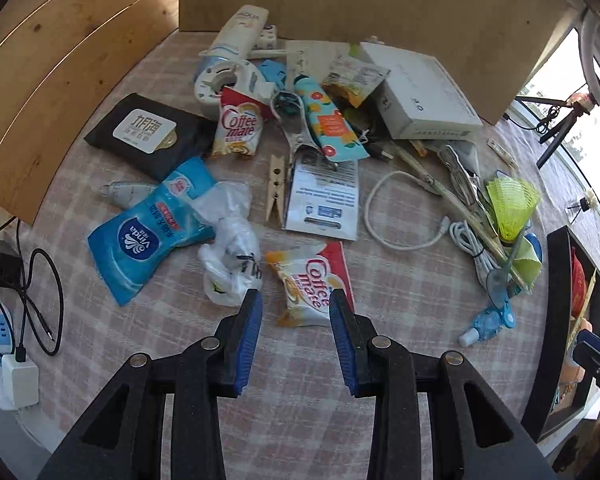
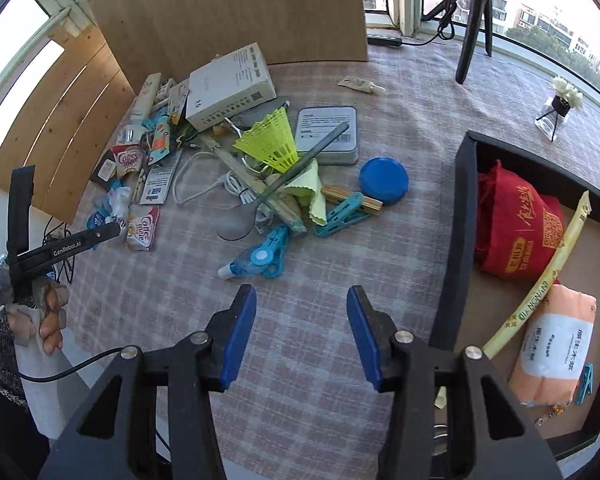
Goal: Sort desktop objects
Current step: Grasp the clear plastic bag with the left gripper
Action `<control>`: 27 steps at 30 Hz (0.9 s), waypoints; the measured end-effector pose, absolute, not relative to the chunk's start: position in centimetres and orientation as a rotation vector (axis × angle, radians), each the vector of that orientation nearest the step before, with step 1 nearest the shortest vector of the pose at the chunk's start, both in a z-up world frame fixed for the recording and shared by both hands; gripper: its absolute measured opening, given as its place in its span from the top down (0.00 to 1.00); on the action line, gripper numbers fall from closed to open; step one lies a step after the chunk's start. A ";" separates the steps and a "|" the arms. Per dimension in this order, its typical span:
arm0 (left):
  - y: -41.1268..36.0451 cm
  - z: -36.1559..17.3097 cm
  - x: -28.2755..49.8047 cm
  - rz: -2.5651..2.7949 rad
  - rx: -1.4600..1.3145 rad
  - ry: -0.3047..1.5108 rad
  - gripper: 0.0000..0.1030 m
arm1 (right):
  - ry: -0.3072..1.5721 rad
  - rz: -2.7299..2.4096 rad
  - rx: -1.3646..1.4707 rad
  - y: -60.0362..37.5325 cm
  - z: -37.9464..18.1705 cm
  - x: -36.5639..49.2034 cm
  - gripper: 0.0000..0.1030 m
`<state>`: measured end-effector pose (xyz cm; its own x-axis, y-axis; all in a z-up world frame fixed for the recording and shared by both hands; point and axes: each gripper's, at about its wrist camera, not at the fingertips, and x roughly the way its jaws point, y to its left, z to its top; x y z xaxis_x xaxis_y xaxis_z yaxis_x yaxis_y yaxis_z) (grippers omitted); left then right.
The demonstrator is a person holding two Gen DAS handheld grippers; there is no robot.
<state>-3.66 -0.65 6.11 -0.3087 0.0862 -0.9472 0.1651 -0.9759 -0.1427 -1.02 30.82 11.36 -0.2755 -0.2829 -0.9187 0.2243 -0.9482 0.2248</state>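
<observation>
Your left claw (image 1: pixel 296 300) points steeply down over the checked desk (image 1: pixel 340 400), its blue pads partly apart with nothing pressed between them. A Coffee mate sachet (image 1: pixel 314 282) lies flat just beyond the tips, slightly toward the right pad. This looks like the next item to sort. Centre the claw over the sachet's middle, lower until both pads straddle its narrow width, then close gently; thin packets likely slide, so press straight down rather than scraping.

A crumpled clear plastic bag (image 1: pixel 230 256) sits just beside the left pad and could get caught in the grip. A blue Vinda tissue pack (image 1: pixel 148 236) lies further left.

Your right claw (image 2: pixel 302 300) stands wide apart and empty above bare cloth. The black tray (image 2: pixel 452 240), already holding a red pouch (image 2: pixel 516 220), lies to its right, its raised wall close. Lift over that wall. Open cloth lies between both claws and the main pile.
</observation>
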 end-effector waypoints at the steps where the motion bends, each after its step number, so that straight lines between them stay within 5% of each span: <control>1: -1.7 5.7 -4.0 -2.461 1.820 0.356 0.68 | -0.057 -2.263 1.654 29.3 11.2 -1.3 0.42; 23: -5.2 1.0 -8.1 -2.487 2.035 0.364 0.62 | 0.166 -2.061 1.797 6.6 2.7 -6.6 0.37; 27: -5.2 0.9 -8.2 -2.503 2.042 0.334 0.63 | 0.173 -2.060 1.803 6.0 2.1 -6.9 0.26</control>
